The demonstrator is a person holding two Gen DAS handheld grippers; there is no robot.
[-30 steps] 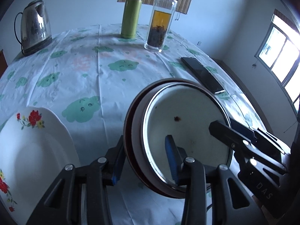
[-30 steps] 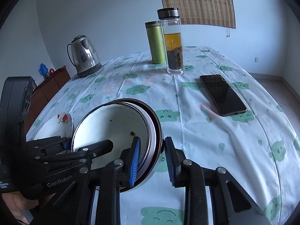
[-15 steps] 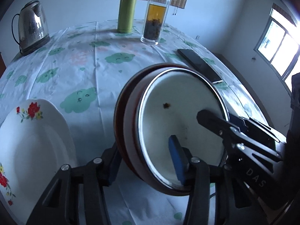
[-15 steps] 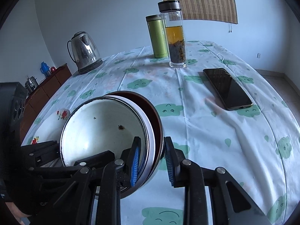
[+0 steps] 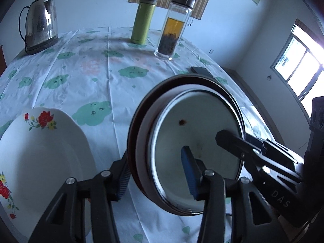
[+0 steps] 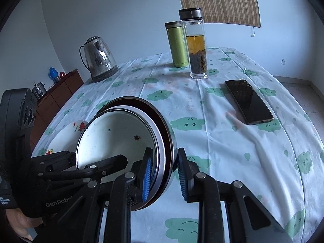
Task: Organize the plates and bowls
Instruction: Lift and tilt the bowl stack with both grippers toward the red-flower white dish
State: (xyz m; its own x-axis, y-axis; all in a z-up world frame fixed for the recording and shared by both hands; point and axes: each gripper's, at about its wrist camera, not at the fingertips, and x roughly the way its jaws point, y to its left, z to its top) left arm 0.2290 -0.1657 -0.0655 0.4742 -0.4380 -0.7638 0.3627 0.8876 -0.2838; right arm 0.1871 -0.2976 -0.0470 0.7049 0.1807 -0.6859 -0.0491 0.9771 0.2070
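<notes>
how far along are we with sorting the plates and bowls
Done: three bowls are nested into one stack. In hand: the left claw and right claw each grip its rim, the stack tilted above the tablecloth. Left: the flowered plate lies apart.

Home dining room: cloud-print tablecloth (image 6: 232, 141), electric kettle (image 6: 99, 58), tea bottle (image 6: 195, 44), wooden sideboard (image 6: 58, 95), bamboo blind (image 6: 218, 0).
</notes>
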